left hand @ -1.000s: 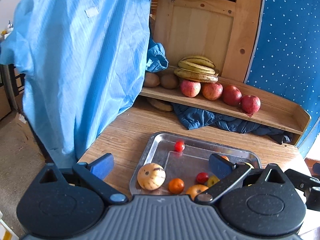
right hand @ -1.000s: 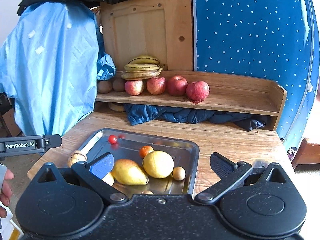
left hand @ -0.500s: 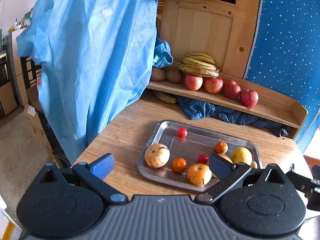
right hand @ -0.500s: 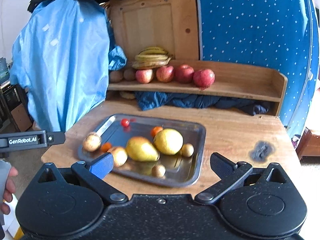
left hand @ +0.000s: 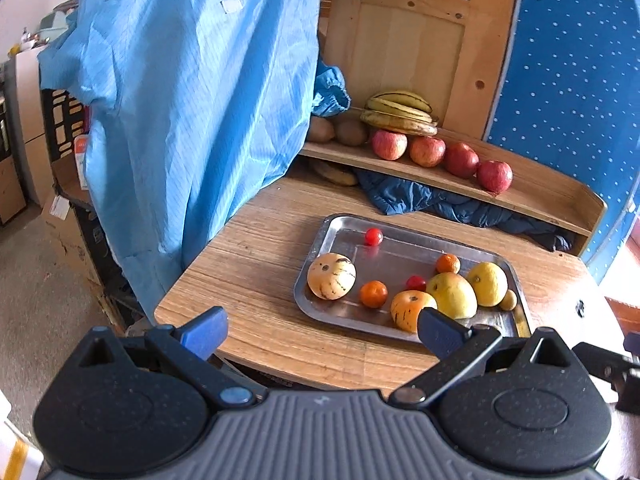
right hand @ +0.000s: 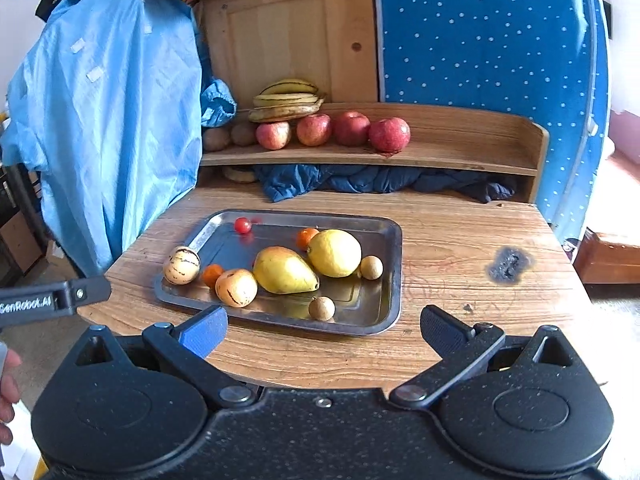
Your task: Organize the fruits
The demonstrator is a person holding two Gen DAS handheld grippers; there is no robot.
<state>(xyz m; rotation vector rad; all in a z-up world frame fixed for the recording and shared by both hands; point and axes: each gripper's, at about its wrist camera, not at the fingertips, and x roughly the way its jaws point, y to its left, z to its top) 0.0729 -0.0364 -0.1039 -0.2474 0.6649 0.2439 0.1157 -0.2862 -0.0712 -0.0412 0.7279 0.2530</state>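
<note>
A metal tray (left hand: 320, 238) (right hand: 394, 280) on the wooden table holds mixed fruit: two striped pepino melons (left hand: 331, 276) (right hand: 236, 287), a yellow mango (right hand: 283, 270), a lemon (right hand: 334, 253), small oranges (left hand: 373, 293), cherry tomatoes (right hand: 242, 225) and small brown round fruits (right hand: 321, 308). On the wooden shelf (right hand: 460, 148) behind lie bananas (right hand: 286, 100), several red apples (right hand: 389, 134) and kiwis (right hand: 216, 139). My left gripper (left hand: 320, 328) is open and empty, above the table's near edge in front of the tray. My right gripper (right hand: 324, 326) is open and empty, just short of the tray's near rim.
A light blue garment (left hand: 192, 100) hangs at the left and reaches the table's left edge. A dark blue cloth (right hand: 372, 180) is stuffed under the shelf. A blue dotted panel (right hand: 480, 40) stands at the back right. A dark burn mark (right hand: 508, 264) is on the table's right side.
Both grippers have pulled back and up from the tray, so the whole tray and table edge now show. The fruit has not moved. Both grippers stay open.
</note>
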